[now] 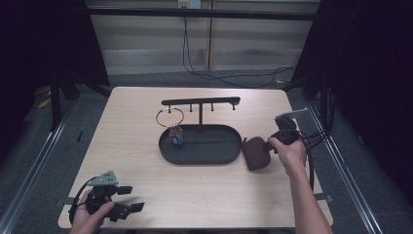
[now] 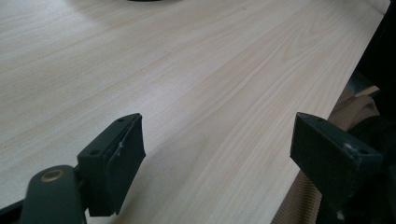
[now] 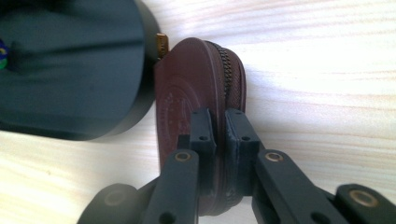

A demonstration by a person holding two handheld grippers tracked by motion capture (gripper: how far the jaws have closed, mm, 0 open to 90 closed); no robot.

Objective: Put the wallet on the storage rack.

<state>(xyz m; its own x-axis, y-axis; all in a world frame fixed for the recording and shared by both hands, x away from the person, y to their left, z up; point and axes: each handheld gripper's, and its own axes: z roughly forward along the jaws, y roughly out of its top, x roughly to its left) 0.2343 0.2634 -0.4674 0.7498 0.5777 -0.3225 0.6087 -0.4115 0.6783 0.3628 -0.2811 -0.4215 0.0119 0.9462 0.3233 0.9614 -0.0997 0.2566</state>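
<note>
My right gripper (image 3: 219, 140) is clamped on the brown zip pouch (image 3: 196, 107), jaws pinching its thin edge. The pouch stands on edge, just right of the black tray (image 1: 168, 146), long axis along the jaws. My left gripper (image 2: 217, 154), jaws apart and holding nothing, rests far from the tray at the near left corner.

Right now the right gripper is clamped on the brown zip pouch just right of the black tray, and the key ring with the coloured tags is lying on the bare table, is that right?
Not quite. The right gripper is clamped on the brown zip pouch right of the black tray, but the key ring hangs from the tray's rack, its coloured tags over the tray, as the high view shows.
</note>
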